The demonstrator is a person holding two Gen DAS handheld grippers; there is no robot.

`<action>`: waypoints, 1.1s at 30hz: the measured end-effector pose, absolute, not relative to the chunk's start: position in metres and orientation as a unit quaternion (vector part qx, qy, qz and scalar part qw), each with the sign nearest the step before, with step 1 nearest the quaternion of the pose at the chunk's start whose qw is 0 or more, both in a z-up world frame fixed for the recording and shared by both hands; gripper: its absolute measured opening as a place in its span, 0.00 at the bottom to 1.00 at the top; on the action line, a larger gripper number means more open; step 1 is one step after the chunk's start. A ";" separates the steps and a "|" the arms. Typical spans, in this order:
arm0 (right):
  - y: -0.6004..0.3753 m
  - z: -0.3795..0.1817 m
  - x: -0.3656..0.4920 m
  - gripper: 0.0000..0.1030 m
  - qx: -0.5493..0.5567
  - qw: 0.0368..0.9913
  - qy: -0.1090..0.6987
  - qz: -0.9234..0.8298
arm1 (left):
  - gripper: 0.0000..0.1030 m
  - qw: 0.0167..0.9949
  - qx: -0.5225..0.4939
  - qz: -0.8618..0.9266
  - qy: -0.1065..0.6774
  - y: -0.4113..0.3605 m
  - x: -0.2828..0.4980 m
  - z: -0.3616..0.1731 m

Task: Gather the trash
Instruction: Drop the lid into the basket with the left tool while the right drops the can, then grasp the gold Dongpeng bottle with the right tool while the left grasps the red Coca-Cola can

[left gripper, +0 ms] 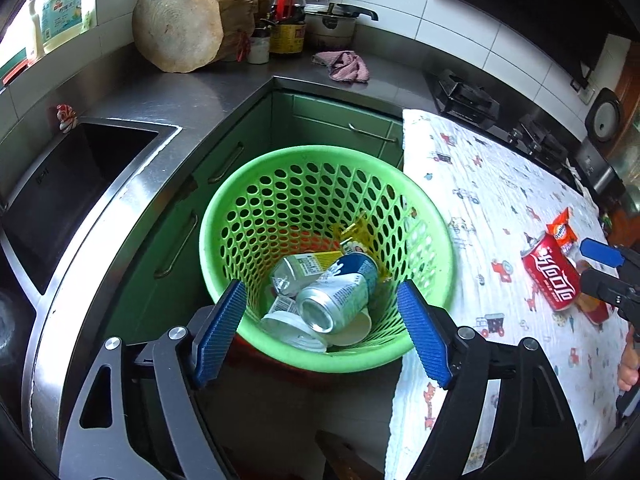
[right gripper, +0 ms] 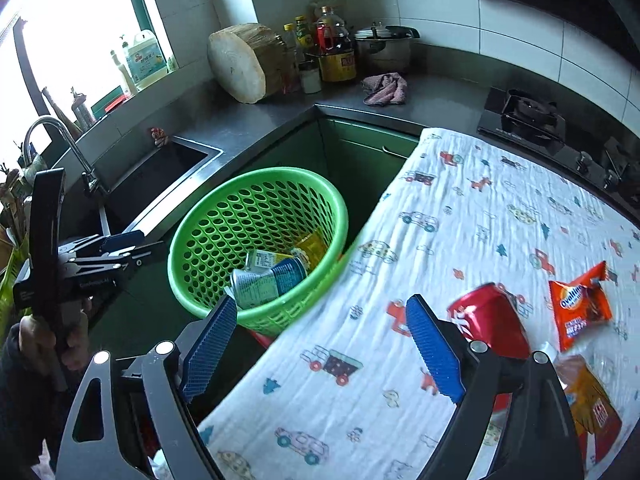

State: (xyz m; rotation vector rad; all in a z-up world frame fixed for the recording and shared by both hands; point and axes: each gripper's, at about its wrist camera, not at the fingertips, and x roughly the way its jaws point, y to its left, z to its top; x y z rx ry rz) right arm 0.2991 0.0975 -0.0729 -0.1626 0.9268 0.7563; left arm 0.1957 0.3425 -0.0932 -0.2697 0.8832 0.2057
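Nearest the right wrist camera, the right gripper [right gripper: 320, 344] is seen with its fingers [right gripper: 434, 350] spread apart and nothing held, poised over the patterned cloth [right gripper: 460, 216] on the counter. Just beyond its right finger, a red cola can [right gripper: 494, 320] is lying on its side, with an orange Ovaltine packet [right gripper: 580, 306] beside it and another wrapper [right gripper: 592, 396] nearer the edge. The left gripper [left gripper: 320, 332] is likewise held apart and empty above the green basket [left gripper: 256, 184], where a silver can [left gripper: 340, 300], a carton [left gripper: 298, 270] and a yellow wrapper [left gripper: 354, 232] are already collected. A round can is judged likely to roll or slip if pinched off-centre, and loose cloth could be caught up with it. Farther off, a sink [left gripper: 80, 176], a wooden block [left gripper: 180, 24], bottles [left gripper: 288, 4], a pot [left gripper: 336, 20] and a pink rag [left gripper: 344, 65] are seen; none appears to block the path.
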 end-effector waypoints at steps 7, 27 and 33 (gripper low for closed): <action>0.027 -0.082 0.296 0.81 -0.086 0.831 0.448 0.319 | 0.82 0.891 -0.120 0.075 0.432 0.298 0.204 -0.089; -0.129 -0.115 0.341 0.82 -0.174 0.795 0.522 0.257 | 0.88 0.882 -0.121 0.035 0.453 0.201 0.236 -0.087; -0.134 -0.130 0.354 0.83 -0.216 0.762 0.544 0.278 | 0.88 0.881 -0.116 0.031 0.458 0.185 0.246 -0.087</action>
